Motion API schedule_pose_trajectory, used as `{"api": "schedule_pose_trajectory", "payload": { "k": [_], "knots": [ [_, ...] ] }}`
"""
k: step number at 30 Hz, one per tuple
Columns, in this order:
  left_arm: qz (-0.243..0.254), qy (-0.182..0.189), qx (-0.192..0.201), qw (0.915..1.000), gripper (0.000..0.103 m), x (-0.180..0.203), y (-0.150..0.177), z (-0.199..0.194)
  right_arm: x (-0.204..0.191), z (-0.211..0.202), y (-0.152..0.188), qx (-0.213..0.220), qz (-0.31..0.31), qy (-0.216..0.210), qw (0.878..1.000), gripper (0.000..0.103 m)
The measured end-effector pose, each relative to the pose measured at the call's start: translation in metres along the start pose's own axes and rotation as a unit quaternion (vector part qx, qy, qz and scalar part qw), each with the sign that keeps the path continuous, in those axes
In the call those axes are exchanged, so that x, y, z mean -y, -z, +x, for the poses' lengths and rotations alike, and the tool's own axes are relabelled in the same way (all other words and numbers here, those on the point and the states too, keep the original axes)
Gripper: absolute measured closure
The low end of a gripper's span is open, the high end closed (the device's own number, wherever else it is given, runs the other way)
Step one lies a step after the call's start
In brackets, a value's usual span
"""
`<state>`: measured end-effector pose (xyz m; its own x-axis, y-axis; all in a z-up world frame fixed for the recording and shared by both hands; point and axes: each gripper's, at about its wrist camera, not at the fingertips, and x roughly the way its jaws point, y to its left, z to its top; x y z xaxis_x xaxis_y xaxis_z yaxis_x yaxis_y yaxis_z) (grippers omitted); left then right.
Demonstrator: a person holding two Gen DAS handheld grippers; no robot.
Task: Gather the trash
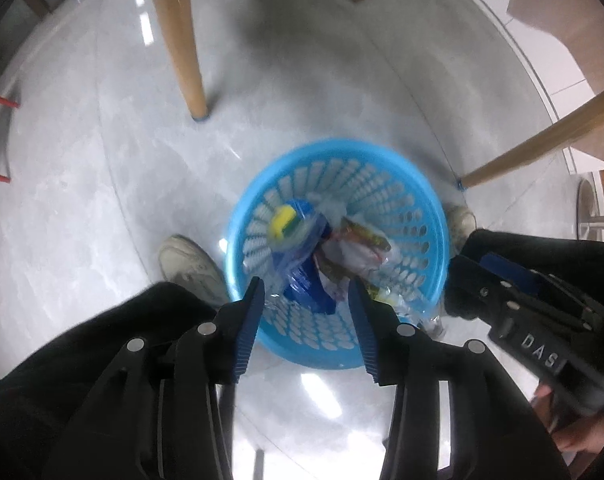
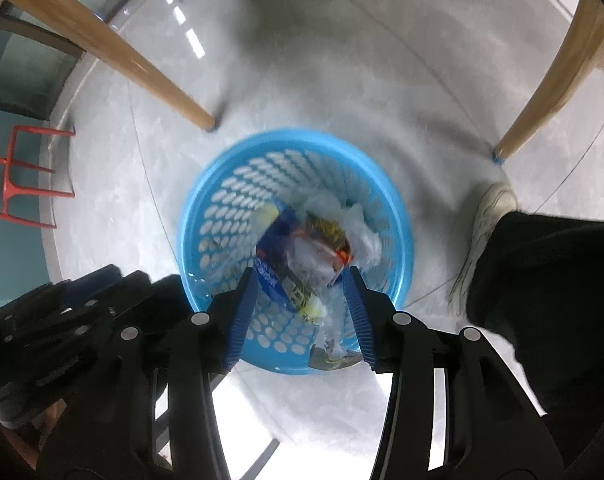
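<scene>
I hold both tongs apart over the blue basket (image 1: 237,240): left tongs (image 1: 306,285), right tongs (image 2: 300,276), wrappers (image 2: 322,248) inside.

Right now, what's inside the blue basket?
The blue basket holds crumpled wrappers, a blue packet, clear plastic and something yellow. Whatever lies beneath them is covered.

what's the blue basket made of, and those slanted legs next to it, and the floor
Blue basket: looks like moulded plastic, smooth and slightly glossy, its wall pierced with rows of oval holes. Slanted legs: apparently light wood, matt, each with a small blue pad at the foot. Floor: probably polished grey stone or tile, since it mirrors the ceiling lights and shows thin joints.
</scene>
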<state>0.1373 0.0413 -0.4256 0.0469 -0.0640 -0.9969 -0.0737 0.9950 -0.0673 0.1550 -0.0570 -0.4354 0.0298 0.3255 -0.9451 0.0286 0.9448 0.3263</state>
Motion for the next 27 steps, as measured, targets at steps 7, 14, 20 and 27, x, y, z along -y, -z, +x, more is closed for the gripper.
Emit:
{"api": "schedule_pose_trajectory", "payload": {
  "k": [7, 14, 20, 27],
  "knots": [
    [0.018, -0.001, 0.065, 0.9977, 0.055, 0.005, 0.017, -0.052, -0.008, -0.046, -0.003, 0.052, -0.052, 0.015, 0.997, 0.054],
    [0.024, 0.017, 0.138, 0.99, 0.039, 0.008, 0.043, -0.119, -0.01, -0.101, 0.005, 0.089, -0.099, 0.007, 0.991, 0.052],
    [0.026, 0.016, 0.172, 0.9847, 0.035, 0.005, 0.07, -0.15, -0.014, -0.145, 0.029, 0.118, -0.136, -0.009, 0.984, 0.048],
    [0.029, 0.009, 0.189, 0.9816, 0.032, 0.003, 0.09, -0.162, -0.011, -0.165, 0.053, 0.122, -0.161, -0.011, 0.979, 0.043]
  ]
}}
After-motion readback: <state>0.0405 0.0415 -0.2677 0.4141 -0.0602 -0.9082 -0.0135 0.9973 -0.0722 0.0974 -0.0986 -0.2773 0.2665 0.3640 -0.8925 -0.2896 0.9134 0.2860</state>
